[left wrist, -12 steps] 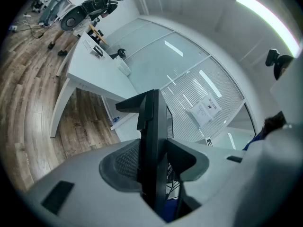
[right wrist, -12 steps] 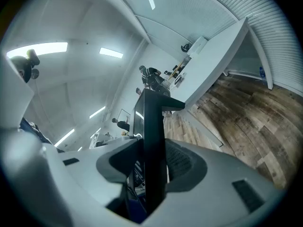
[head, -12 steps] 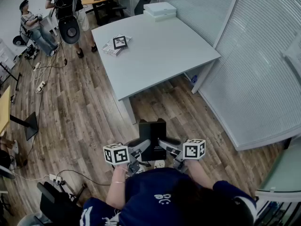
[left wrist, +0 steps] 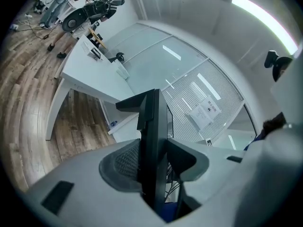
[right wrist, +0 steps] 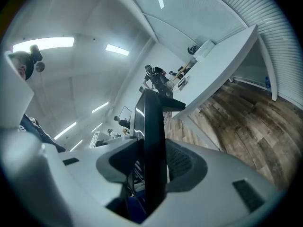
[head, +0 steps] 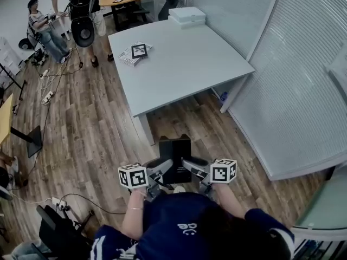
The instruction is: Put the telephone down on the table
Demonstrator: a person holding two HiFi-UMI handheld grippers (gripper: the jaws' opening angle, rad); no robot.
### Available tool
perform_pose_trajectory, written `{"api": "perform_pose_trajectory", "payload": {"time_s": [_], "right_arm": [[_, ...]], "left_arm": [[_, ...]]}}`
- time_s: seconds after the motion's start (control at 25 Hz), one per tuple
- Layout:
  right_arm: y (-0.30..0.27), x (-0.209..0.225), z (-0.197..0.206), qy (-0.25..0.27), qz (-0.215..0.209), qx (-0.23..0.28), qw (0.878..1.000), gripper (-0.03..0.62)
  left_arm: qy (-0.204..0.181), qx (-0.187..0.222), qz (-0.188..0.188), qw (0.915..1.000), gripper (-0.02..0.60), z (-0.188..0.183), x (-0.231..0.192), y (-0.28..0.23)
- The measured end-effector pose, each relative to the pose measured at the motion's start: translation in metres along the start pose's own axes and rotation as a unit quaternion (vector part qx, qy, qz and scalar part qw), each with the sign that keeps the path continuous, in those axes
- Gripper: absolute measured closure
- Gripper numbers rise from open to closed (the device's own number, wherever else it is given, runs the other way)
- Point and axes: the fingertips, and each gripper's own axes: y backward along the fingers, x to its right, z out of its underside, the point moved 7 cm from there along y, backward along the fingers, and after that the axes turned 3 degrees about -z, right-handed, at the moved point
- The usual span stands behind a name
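Observation:
A black telephone [head: 174,155] hangs upright over the wooden floor, close in front of the person's body. My left gripper [head: 162,169] presses on it from the left and my right gripper [head: 190,167] from the right. In the left gripper view the telephone [left wrist: 154,136] stands edge-on as a thin dark slab, clamped between the pads of the left gripper [left wrist: 156,167]. The right gripper view shows the telephone [right wrist: 154,141] the same way, pinched by the right gripper [right wrist: 154,169]. The pale grey table [head: 184,69] stands ahead, apart from the telephone.
On the table lie a framed picture on magazines [head: 137,52] and a white box [head: 187,14] at the far end. Two people [head: 81,7] stand at the back left near floor cables [head: 46,91]. A glass wall with blinds [head: 303,75] runs along the right.
The head view has shifted very slightly. Both grippers keep the same hold on the telephone in the same place.

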Motion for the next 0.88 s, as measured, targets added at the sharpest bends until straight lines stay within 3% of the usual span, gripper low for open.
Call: {"api": "perform_pose_trajectory", "payload": {"time_s": [0.52, 0.88], "right_arm": [[0.005, 0.033, -0.023, -0.022, 0.023, 0.02, 0.999, 0.405], [-0.026, 0.067, -0.073, -0.037, 0.032, 0.041, 0.998, 0.407]], "left_arm": [[0.009, -0.018, 0.008, 0.9998, 0.408, -0.016, -0.017, -0.043], [-0.004, -0.05, 0.026, 0.9984, 0.408, -0.078, -0.051, -0.08]]}}
